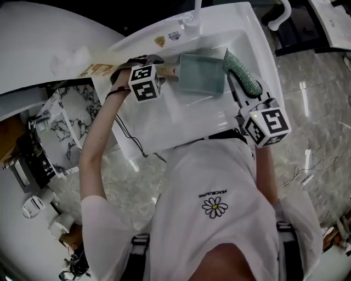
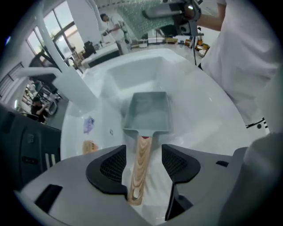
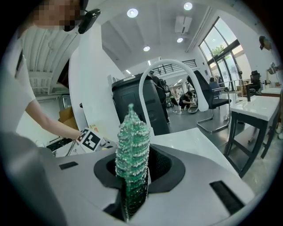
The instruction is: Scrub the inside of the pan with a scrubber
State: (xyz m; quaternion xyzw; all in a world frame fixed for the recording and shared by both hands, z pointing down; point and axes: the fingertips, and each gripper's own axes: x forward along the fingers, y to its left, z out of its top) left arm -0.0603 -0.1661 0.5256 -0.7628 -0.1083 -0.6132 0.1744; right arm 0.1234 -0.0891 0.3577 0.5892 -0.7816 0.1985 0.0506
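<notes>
A square grey-green pan (image 1: 201, 73) with a wooden handle (image 2: 140, 163) lies flat in the white sink (image 1: 164, 118). In the left gripper view the pan (image 2: 148, 112) sits just ahead of the jaws. My left gripper (image 1: 163, 70) (image 2: 141, 164) is open, its pads on either side of the handle with a gap on the right. My right gripper (image 1: 241, 89) (image 3: 139, 170) is shut on a green glittery scrubber (image 1: 241, 70) (image 3: 132, 145), held over the sink's right side beside the pan.
A white faucet (image 1: 196, 11) rises at the sink's far edge. Small stickers (image 1: 160, 40) lie on the sink rim near it. The person's white-shirted body stands against the sink's near edge. Marbled floor surrounds the sink unit.
</notes>
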